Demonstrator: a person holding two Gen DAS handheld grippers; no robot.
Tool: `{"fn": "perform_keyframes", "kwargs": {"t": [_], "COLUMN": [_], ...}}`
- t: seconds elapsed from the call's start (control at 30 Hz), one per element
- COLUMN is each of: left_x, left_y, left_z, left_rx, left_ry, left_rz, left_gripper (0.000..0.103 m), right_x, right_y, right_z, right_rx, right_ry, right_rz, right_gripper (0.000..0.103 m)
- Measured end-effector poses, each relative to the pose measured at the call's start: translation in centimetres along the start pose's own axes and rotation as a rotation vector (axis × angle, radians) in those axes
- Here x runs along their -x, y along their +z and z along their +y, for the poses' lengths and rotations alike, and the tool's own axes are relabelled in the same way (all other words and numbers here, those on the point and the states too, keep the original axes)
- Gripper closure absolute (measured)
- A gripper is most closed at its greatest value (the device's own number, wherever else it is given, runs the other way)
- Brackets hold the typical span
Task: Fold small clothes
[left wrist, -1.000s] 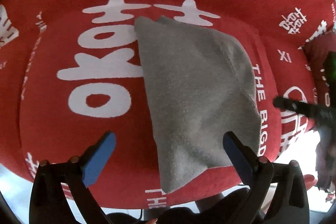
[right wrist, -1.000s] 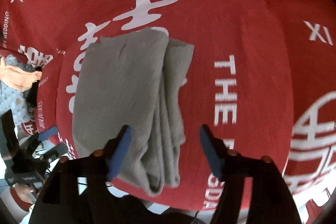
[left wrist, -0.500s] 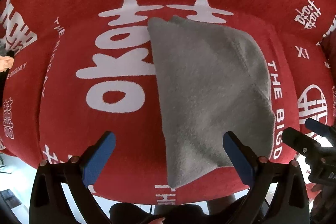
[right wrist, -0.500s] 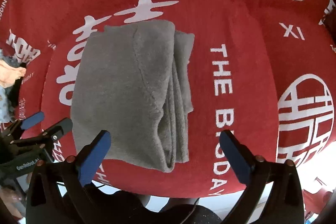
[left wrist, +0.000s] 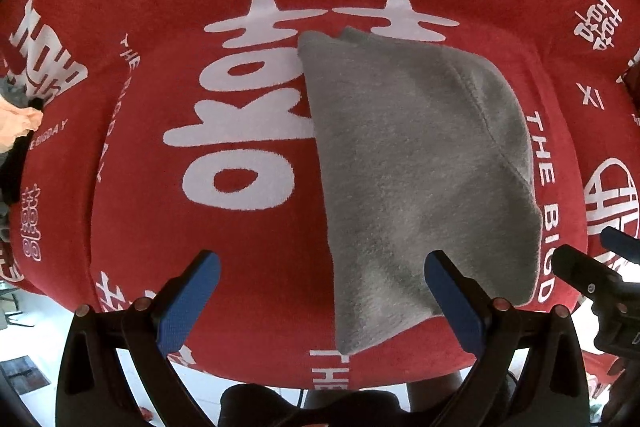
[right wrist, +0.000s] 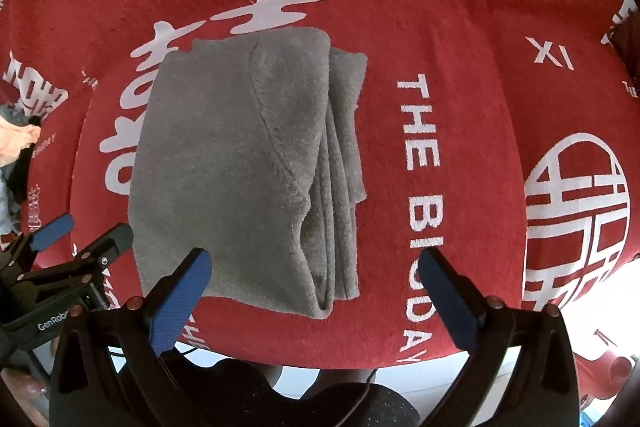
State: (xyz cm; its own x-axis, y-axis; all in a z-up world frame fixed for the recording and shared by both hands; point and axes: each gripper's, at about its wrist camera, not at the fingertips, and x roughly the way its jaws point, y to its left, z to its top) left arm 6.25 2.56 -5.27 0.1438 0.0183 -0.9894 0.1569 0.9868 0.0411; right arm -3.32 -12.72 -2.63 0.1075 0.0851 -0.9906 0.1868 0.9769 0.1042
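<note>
A folded grey garment [right wrist: 244,163] was laid flat on a red cloth [right wrist: 472,99] printed with white characters and lettering, its layered edges stacked along one side. Above it the right gripper [right wrist: 314,291] was held pointing down, its jaws having just been opening and now spread wide, nothing pressed between the blue pads. The left gripper [left wrist: 322,293] was likewise held released and empty over the garment's near edge. A small heap of other clothes [right wrist: 14,143] was seen at the cloth's far side.
</note>
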Motion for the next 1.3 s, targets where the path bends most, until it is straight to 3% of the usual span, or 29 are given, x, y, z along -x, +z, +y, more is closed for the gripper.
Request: {"fn": "perform_keyframes", "kwargs": {"t": [1.3], "left_x": [-0.6], "left_y": [-1.0], "left_z": [1.5], "left_rx": [-0.018], "left_ry": [0.032], "left_rz": [0.025], "left_gripper": [0.001], "right_x": [-0.6], "right_y": [-0.5], "right_z": [2.0], "right_rx": [-0.004], "right_ry": [-0.072], "right_rz": [-0.002], "right_gripper": [0.000]}}
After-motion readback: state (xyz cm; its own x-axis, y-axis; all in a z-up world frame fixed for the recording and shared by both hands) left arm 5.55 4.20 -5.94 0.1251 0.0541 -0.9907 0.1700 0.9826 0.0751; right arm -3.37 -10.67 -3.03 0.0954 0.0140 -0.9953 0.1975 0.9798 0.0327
